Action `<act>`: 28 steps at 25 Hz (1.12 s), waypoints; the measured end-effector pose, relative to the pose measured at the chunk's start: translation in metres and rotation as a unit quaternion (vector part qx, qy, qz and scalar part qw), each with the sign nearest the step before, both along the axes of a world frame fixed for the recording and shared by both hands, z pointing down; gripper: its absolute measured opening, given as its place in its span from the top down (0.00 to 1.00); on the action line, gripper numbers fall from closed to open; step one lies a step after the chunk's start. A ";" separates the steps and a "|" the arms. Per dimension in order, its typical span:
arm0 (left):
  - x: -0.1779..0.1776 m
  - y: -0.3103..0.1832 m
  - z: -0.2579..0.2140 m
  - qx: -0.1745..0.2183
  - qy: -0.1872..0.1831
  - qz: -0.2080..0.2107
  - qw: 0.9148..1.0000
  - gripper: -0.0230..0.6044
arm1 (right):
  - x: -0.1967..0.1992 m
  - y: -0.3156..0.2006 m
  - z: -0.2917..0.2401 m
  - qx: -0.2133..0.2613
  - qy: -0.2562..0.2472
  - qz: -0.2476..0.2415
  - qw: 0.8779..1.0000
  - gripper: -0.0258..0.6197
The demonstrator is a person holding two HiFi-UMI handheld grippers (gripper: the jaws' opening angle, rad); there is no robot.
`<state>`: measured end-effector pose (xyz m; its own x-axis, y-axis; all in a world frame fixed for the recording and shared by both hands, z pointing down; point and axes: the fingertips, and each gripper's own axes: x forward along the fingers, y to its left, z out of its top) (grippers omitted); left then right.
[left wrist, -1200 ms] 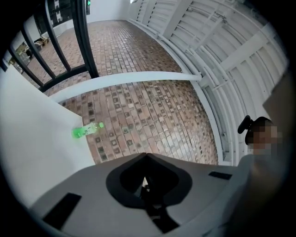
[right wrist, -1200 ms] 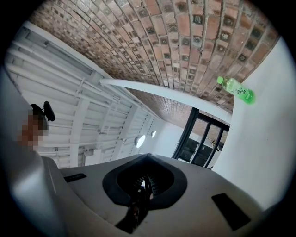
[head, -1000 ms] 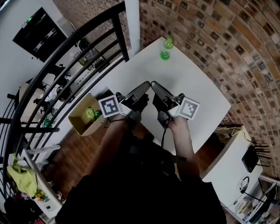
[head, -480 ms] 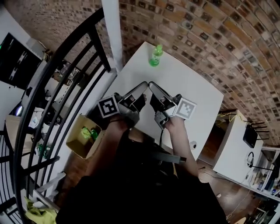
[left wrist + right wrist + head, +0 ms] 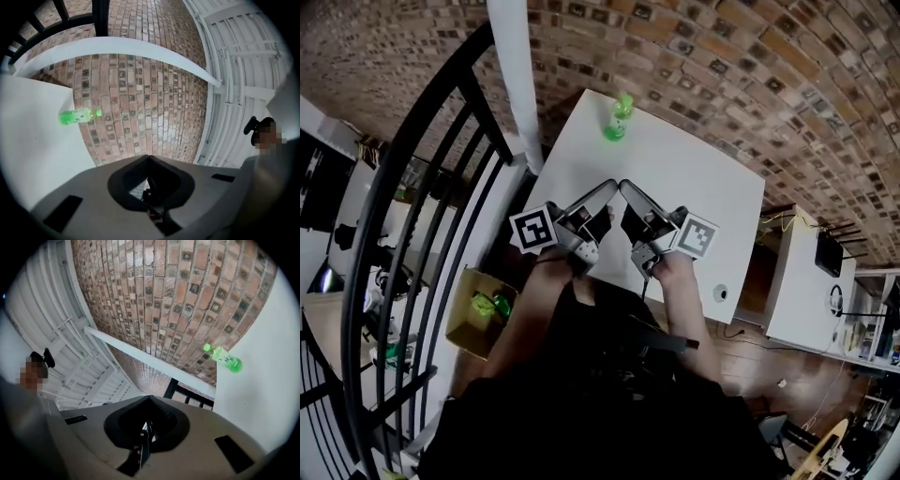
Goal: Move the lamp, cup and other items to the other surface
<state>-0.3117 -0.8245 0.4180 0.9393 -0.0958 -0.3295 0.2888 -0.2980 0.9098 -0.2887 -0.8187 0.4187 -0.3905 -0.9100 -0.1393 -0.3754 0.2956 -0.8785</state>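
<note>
Left gripper (image 5: 612,186), right gripper (image 5: 624,186) were closed, empty; only green bottle (image 5: 617,119) stood on bench (image 5: 694,178); lamp, cup unseen.

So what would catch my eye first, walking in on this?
The bright green bottle stands at the far edge of the white table, near the brick wall. Nearer, the left gripper and right gripper, both shut, point almost tip to tip above the table.

A capped green bottle (image 5: 618,119) stands upright near the far edge of the white table (image 5: 684,183).
</note>
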 end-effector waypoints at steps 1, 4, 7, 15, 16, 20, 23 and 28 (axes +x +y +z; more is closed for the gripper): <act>0.002 0.000 0.000 -0.002 0.000 0.005 1.000 0.95 | 0.002 0.000 0.000 -0.002 0.001 0.004 1.000 0.92; 0.013 0.001 0.002 -0.008 -0.002 0.018 1.000 0.95 | 0.015 -0.002 0.001 0.000 0.007 0.014 1.000 0.92; 0.027 -0.002 0.011 -0.006 -0.015 0.020 1.000 0.95 | 0.035 -0.008 0.010 0.004 0.018 0.023 1.000 0.92; 0.056 -0.034 0.015 0.005 -0.035 -0.015 0.999 0.95 | 0.109 -0.046 0.030 0.006 0.071 0.032 0.997 0.92; 0.060 -0.038 0.015 0.006 -0.037 -0.018 0.999 0.95 | 0.117 -0.051 0.031 0.006 0.072 0.032 0.997 0.92; 0.073 -0.050 0.015 0.005 -0.041 -0.028 0.999 0.95 | 0.139 -0.075 0.038 0.006 0.104 0.030 0.994 0.90; 0.078 -0.054 0.016 0.002 -0.043 -0.032 0.999 0.95 | 0.151 -0.092 0.046 0.006 0.188 0.038 0.981 0.84; 0.080 -0.066 0.018 -0.002 -0.046 -0.043 0.998 0.95 | 0.167 -0.123 0.055 0.024 0.308 0.058 0.949 0.74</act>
<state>-0.2319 -0.8901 0.4360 0.9539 -0.1785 -0.2414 0.1770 -0.3152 0.9324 -0.1220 -0.9420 0.4732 -0.3087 -0.9503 0.0404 -0.8461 0.2549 -0.4682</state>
